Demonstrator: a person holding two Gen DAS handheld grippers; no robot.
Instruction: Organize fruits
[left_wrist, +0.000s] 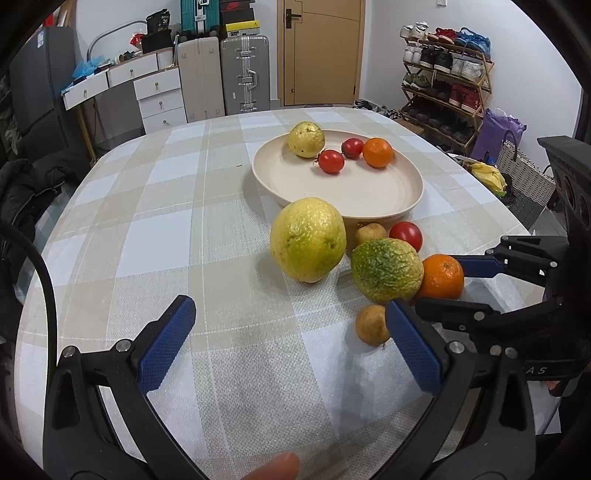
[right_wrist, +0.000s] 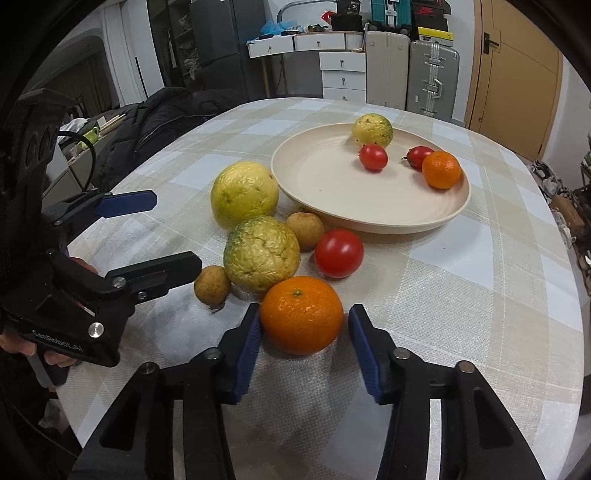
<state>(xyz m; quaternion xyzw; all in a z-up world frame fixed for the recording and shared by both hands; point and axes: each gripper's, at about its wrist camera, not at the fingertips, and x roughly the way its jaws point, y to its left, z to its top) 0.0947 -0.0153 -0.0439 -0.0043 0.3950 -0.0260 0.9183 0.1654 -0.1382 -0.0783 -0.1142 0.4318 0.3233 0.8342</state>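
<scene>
Your right gripper (right_wrist: 303, 325) is bracketing the round orange tangerine (right_wrist: 301, 314) nearest you on the checked tablecloth (right_wrist: 461, 280), jaws spread, left pad touching the peel and right pad just clear. Your left gripper (left_wrist: 290, 321) is hovering wide over bare cloth, gripping nothing. Just beyond the tangerine, a wrinkled green-yellow citrus (right_wrist: 261, 253) and a red tomato (right_wrist: 339, 252) are sitting, then the cream plate (right_wrist: 369, 214) carrying four fruits.
</scene>
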